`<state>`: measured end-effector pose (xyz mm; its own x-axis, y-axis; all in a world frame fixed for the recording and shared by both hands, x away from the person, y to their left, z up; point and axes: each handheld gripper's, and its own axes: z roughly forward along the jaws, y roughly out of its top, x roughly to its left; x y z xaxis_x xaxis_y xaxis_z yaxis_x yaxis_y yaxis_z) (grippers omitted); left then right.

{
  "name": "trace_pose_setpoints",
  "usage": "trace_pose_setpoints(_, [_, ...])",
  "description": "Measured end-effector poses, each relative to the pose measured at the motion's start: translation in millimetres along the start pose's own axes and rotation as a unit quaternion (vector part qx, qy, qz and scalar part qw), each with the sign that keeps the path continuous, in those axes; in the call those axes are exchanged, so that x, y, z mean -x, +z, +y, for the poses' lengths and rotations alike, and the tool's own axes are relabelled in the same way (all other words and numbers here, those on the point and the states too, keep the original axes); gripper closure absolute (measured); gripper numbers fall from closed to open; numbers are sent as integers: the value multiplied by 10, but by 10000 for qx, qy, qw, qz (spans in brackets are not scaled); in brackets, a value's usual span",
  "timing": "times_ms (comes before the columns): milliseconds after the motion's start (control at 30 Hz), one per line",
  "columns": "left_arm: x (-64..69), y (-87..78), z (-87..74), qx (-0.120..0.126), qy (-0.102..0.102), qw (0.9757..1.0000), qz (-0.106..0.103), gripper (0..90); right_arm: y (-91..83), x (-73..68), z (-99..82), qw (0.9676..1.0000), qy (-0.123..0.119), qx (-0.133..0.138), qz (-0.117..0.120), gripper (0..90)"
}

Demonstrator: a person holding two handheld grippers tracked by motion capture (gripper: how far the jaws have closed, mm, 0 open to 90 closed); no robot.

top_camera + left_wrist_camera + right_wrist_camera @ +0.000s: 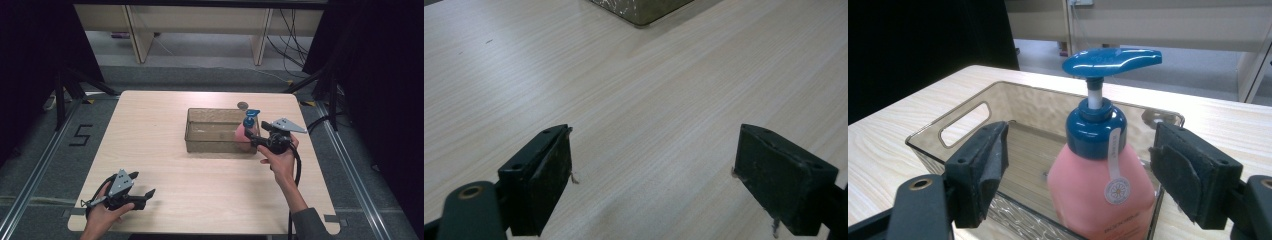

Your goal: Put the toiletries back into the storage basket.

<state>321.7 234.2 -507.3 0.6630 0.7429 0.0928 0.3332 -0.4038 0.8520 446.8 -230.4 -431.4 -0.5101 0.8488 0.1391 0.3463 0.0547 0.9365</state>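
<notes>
The pink pump bottle [1100, 187] stands upright at the right end of the clear bin [212, 131]. The right gripper [1083, 170] has its jaws apart on either side of it, not touching; the left gripper [654, 170] rests spread over bare table [639, 100]. The smooth plastic looks slippery and probably heavy with liquid, so the wide body makes a safer hold than the pump.

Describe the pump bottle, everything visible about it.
The pump bottle has a pink, plastic-looking body, a dark blue collar, a white stem and a glossy blue pump head. A white sticker strip runs from collar to shoulder. It stands upright at one end of the clear bin. The right gripper brackets it, jaws open, not touching.
</notes>
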Motion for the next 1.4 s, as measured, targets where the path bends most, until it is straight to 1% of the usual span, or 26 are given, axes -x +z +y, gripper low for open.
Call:
trace_pose_setpoints(33, [5,-4,-3,-24,-30,10000,-35,149,-3,3,1,10000,-49,-1,-18,239])
trace_pose_setpoints(67, [-13,-7,2,-66,80,9999,14,149,-9,-3,0,10000,-30,-35,8,239])
trace_pose_setpoints(100, [-16,-5,4,-71,55,10000,24,149,-20,-27,-1,9999,83,-70,9,239])
trace_pose_setpoints(133, [1,5,3,17,-53,10000,-12,149,-22,-31,-3,9999,86,-53,2,239])
trace_pose_setpoints(167, [-4,-2,2,-22,36,10000,-1,149,-19,-11,-3,10000,-18,-21,15,239])
trace_pose_setpoints(200, [4,-2,-2,-17,-24,10000,-36,149,-25,-23,-5,10000,30,-3,15,239])
trace_pose_setpoints(233, [-22,-8,5,-78,143,9999,17,149,-28,-6,-2,9999,-108,17,-7,239])
trace_pose_setpoints(300, [-28,-4,9,-60,155,9999,22,149,-39,-17,-7,10000,7,-19,31,239])
trace_pose_setpoints(367, [6,0,-1,-6,-27,10000,-21,149,-44,-21,-15,10000,9,0,77,238])
trace_pose_setpoints(433, [2,-4,1,-36,-38,10000,10,149,-67,-39,-20,10000,35,-51,4,236])
trace_pose_setpoints(467, [-22,-4,9,-48,134,9999,11,149,-67,-39,-20,10000,35,-51,4,236])
trace_pose_setpoints(500, [-1,-1,3,-15,-3,10000,7,149,-73,-54,-22,9999,122,-39,58,236])
trace_pose_setpoints(567, [-10,-2,7,-36,43,10000,0,149,-74,-52,-28,10000,-35,25,83,236])
trace_pose_setpoints(700, [-4,0,1,-25,19,10000,-14,149,-89,-80,-34,9999,-34,-25,114,236])
trace_pose_setpoints(733, [-25,-3,5,-65,146,9999,10,149,-92,-78,-34,9999,-120,-9,97,236])
trace_pose_setpoints(767, [-5,1,2,-7,32,10000,21,149,-90,-92,-41,9999,-82,35,131,237])
trace_pose_setpoints(800, [11,3,-1,31,-64,10000,-3,149,-105,-136,-49,9998,142,-42,167,236])
trace_pose_setpoints(900, [8,0,6,5,-36,10000,-27,149,-106,-130,-60,9998,-113,-29,166,236])
trace_pose_setpoints(967, [16,4,1,19,-72,10000,-7,149,-110,-148,-68,9997,-86,-20,240,236])
trace_pose_setpoints(1000, [10,2,1,-5,-37,10000,-4,149,-117,-182,-78,9995,92,-47,284,236])
trace_pose_setpoints(1033, [7,3,2,-2,-17,10000,-3,149,-109,-162,-81,9995,-55,-7,298,236])
trace_pose_setpoints(1100, [-2,1,5,-13,39,10000,-4,149,-116,-179,-89,9995,-70,-48,310,236])
trace_pose_setpoints(1167, [22,5,-2,19,-97,10000,1,149,-117,-187,-96,9994,-98,-42,318,233])
trace_pose_setpoints(1200, [3,0,2,-23,9,10000,-4,149,-121,-191,-96,9994,-105,-88,312,231])
trace_pose_setpoints(1300, [17,3,-1,17,-89,10000,-10,149,-124,-203,-98,9993,-119,-93,355,229])
trace_pose_setpoints(1400, [4,-1,4,-30,-30,10000,-9,149,-136,-230,-98,9991,-104,-163,381,226])
